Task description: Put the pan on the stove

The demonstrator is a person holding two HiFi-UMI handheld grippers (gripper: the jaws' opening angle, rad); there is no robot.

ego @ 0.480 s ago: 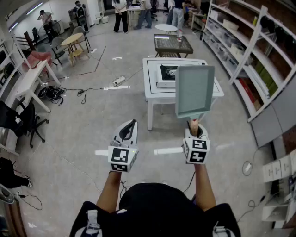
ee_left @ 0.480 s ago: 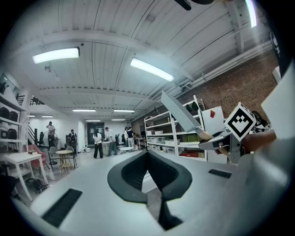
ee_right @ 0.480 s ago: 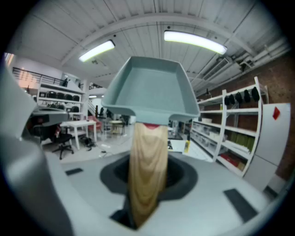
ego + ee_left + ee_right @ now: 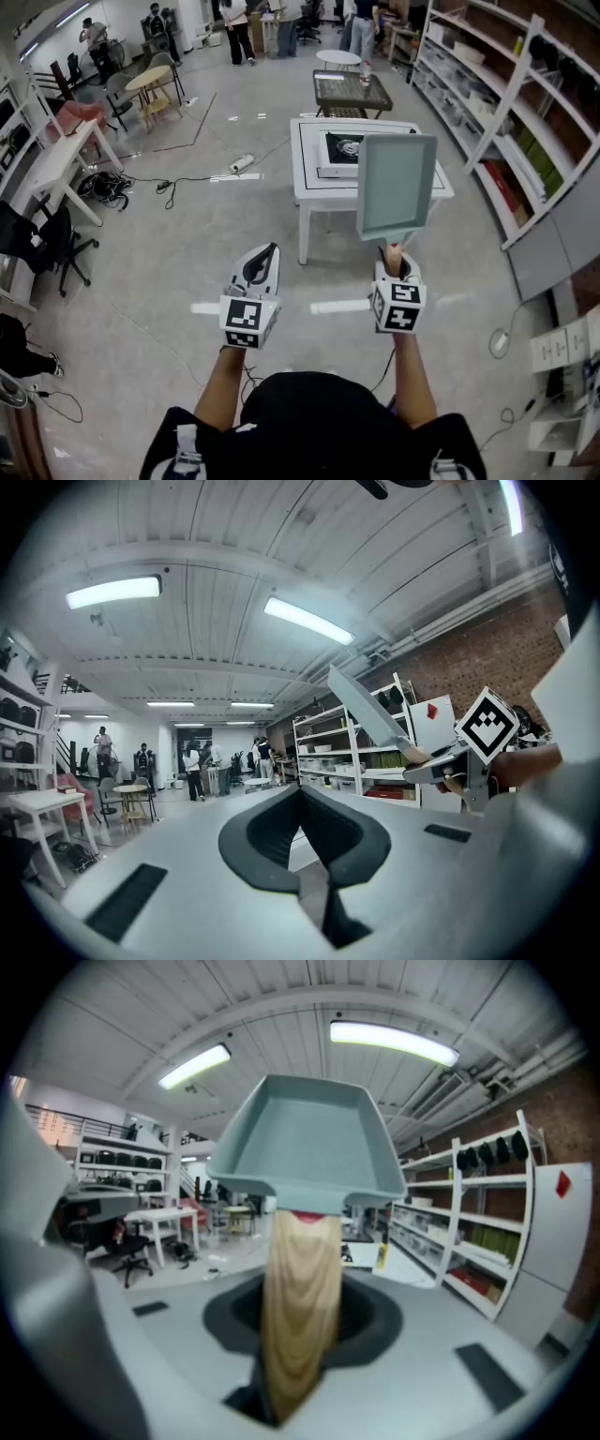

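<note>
Over grey floor [image 4: 169,272], right gripper [image 4: 394,253] clamps wooden handle [image 4: 300,1316] of square teal pan [image 4: 396,186]; left gripper [image 4: 268,250] closed.

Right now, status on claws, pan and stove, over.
Right claw shut on pan handle, pan aloft. Left claw shut, empty. Stove on white table ahead, no obstacle seen.

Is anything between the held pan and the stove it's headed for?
Nothing visible. The right tool holds the pan by its handle, short of the white table; the stove shows a bare burner, its right part hidden behind the pan.
</note>
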